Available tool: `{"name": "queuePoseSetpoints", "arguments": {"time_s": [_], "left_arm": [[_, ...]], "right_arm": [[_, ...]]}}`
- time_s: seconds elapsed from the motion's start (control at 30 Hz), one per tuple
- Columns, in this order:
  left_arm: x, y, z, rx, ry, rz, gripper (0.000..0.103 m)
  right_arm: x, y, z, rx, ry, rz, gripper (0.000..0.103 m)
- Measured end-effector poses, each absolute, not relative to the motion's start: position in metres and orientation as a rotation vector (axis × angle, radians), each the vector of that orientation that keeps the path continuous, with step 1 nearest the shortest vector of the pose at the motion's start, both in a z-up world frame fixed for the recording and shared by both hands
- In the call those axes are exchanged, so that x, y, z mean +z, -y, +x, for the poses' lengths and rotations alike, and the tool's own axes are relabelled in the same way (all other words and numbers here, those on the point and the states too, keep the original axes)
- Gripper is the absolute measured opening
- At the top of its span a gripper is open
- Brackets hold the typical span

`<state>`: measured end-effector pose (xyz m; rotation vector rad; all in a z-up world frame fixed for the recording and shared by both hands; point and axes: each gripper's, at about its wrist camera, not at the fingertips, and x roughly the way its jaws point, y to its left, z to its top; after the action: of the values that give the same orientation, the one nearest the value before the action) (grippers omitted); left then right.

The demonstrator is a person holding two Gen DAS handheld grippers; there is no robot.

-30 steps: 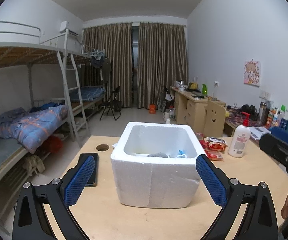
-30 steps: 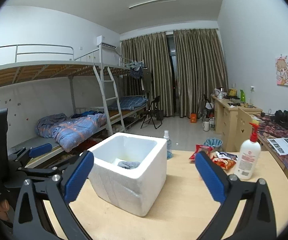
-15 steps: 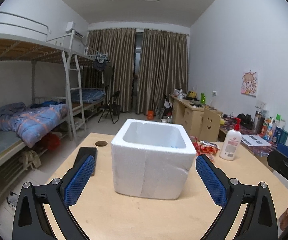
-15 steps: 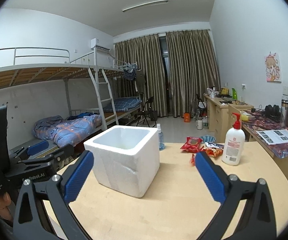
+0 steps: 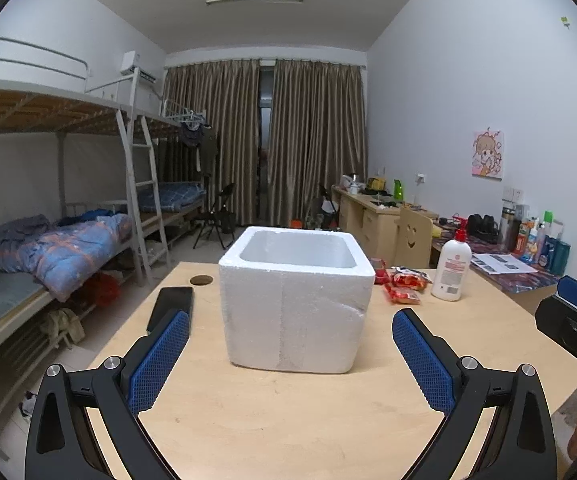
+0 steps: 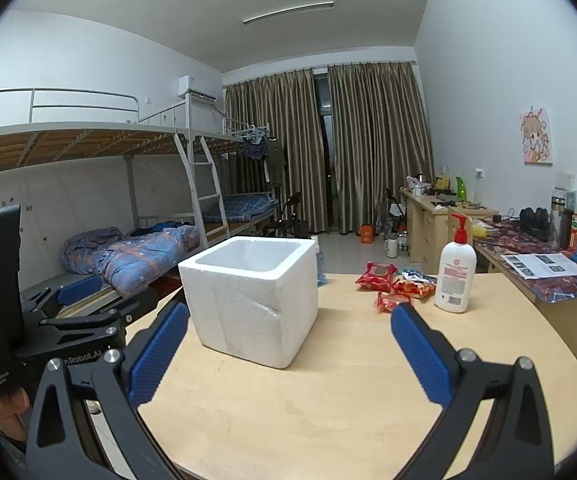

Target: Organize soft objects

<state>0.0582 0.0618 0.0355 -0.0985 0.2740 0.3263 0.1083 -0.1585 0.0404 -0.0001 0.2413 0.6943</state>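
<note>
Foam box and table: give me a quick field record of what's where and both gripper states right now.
foam box: white, open top, upright on table; contents not visible
table: light wood
phone: flat on the table, left of box
snack packets: red, right of box
lotion bottle: white pump bottle, upright, right of packets
left gripper: open, empty, short of box
right gripper: open, empty

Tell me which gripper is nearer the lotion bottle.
Right. The right gripper has the lotion bottle just ahead to its right; the left gripper faces the foam box, farther off.
</note>
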Motion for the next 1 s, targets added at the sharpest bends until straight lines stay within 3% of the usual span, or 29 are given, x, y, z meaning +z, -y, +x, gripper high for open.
{"name": "queuePoseSetpoints", "arguments": {"time_s": [1.0], "left_arm": [[0.007,-0.042,0.013,0.334,-0.195,-0.099,0.102]], "right_arm": [[0.008,0.177,0.067,0.607,-0.171,0.000,0.103]]}}
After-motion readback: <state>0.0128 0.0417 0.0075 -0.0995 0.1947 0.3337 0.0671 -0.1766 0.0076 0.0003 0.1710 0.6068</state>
